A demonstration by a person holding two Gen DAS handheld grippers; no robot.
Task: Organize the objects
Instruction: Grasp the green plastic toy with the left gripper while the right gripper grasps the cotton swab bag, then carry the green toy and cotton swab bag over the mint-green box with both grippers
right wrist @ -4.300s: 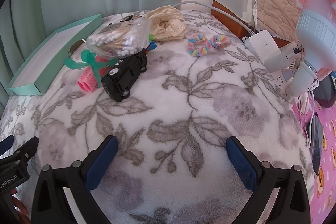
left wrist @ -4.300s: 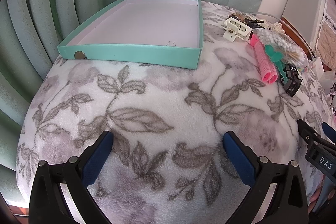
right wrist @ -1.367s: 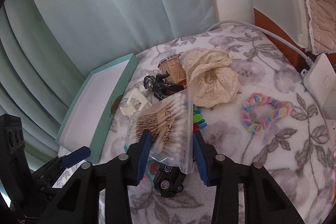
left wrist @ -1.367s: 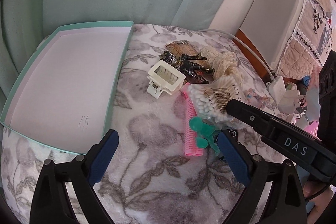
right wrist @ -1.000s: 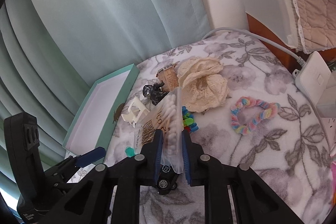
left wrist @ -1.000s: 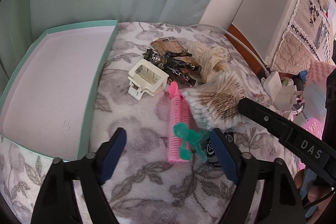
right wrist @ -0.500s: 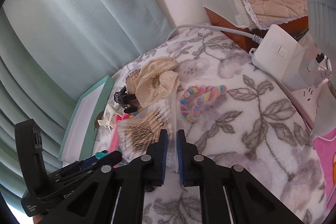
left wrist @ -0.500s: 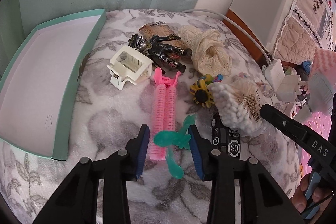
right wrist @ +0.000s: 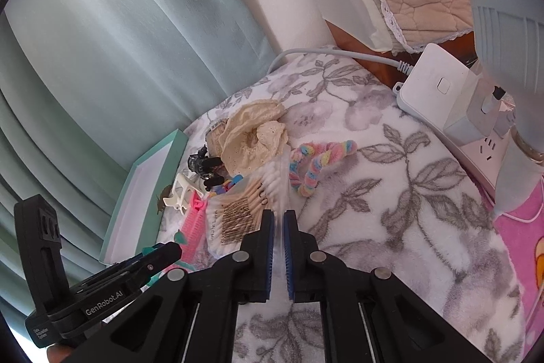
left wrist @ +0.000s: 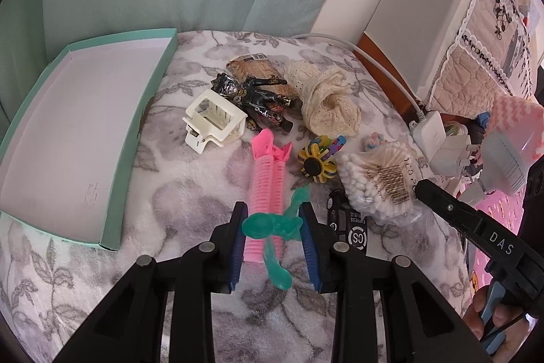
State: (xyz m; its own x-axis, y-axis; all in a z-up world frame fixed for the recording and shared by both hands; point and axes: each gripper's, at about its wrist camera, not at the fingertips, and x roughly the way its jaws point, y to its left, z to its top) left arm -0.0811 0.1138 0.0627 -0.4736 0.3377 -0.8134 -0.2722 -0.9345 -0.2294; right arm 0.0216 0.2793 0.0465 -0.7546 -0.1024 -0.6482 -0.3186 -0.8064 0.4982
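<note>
On the floral blanket, my left gripper (left wrist: 273, 206) is shut on the green bow (left wrist: 272, 225) that sits across a pair of pink hair rollers (left wrist: 267, 179). Both blue pads touch the bow. My right gripper (right wrist: 278, 213) is shut on the edge of a clear bag of cotton swabs (right wrist: 243, 213). In the left wrist view, that bag (left wrist: 377, 182) hangs just right of the rollers. An open teal box (left wrist: 78, 111) with nothing in it lies at the left. The left gripper's tip (right wrist: 173, 250) shows in the right wrist view, beside the box (right wrist: 136, 203).
A white claw clip (left wrist: 214, 121), a black action figure (left wrist: 258, 94), a cream lace scrunchie (left wrist: 326, 101), a yellow-black flower toy (left wrist: 316, 162) and a black toy car (left wrist: 350, 220) crowd the middle. A rainbow scrunchie (right wrist: 316, 165), power strip (right wrist: 438, 91) and pale blue fan (right wrist: 510, 22) are at the right.
My left gripper came forward from the blanket's near edge and shut around the green bow. My right gripper shut on the swab bag and carried it right, off the rollers and toy car.
</note>
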